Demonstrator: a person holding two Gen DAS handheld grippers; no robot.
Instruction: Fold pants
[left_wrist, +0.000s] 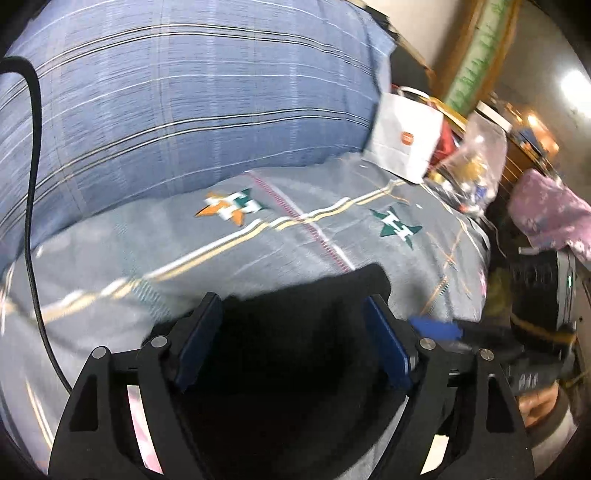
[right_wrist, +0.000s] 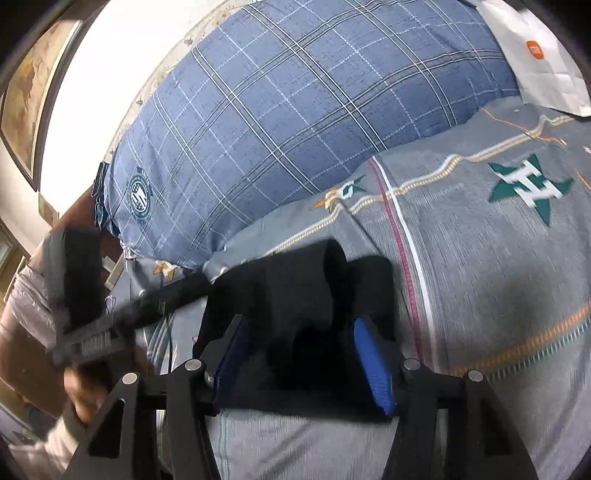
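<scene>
The black pants (left_wrist: 295, 332) lie bundled on the grey bedsheet (left_wrist: 147, 258), straight ahead of both claws. The left claw (left_wrist: 293, 314) has its blue pads spread wide, the dark cloth lying between them — released, nothing pinched. The right claw (right_wrist: 299, 332) is spread the same way over the pants (right_wrist: 295, 295), its pads apart on either side of a rolled fold. Beyond both claws sits a blue plaid pillow (right_wrist: 295, 110); a white paper bag (left_wrist: 406, 136) stands further right.
</scene>
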